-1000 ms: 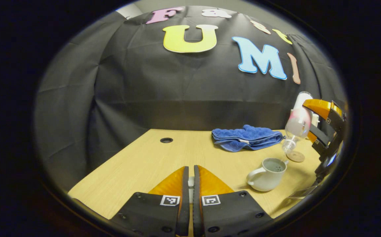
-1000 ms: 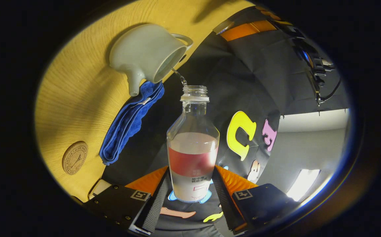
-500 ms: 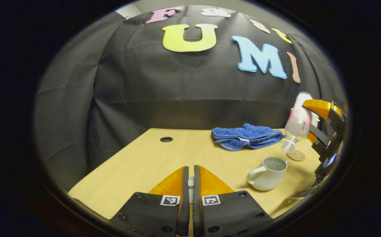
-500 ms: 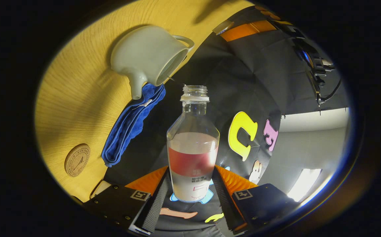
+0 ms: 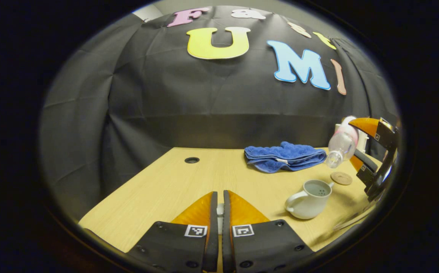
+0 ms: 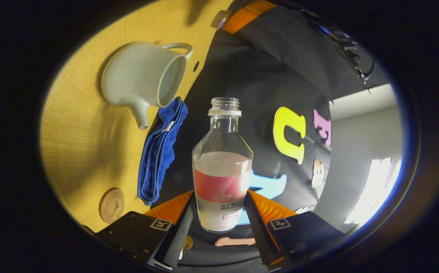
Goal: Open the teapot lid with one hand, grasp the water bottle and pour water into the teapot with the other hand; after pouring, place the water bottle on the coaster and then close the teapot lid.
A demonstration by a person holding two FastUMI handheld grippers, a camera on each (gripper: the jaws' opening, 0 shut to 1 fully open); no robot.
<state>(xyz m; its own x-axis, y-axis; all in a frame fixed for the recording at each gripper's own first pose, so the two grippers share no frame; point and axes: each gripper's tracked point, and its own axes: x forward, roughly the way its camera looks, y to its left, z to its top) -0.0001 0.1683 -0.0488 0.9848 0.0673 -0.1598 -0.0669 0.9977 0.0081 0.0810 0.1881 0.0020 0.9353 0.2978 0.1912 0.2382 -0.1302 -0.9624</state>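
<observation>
Right gripper (image 6: 219, 212) fingers clamped on water bottle (image 6: 222, 178), tilted above open teapot (image 5: 309, 198) near worktop right edge. Left gripper (image 5: 217, 223) fingers nearly closed on small pale thing, likely lid. Risk: uncapped bottle dripping on way to coaster (image 5: 341, 178).

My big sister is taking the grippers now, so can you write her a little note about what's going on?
Right gripper: shut on the water bottle, uncapped, held tilted above the table; no stream from its mouth.
Left gripper: shut, with something small and pale between its fingers, probably the teapot lid, though too hidden to tell.
Teapot: lid off, standing on the table near the cork coaster and the blue towel.
Done: lid off, bottle grasped, pouring looks finished.
Left: stand the bottle on the coaster, then close the teapot lid.
</observation>
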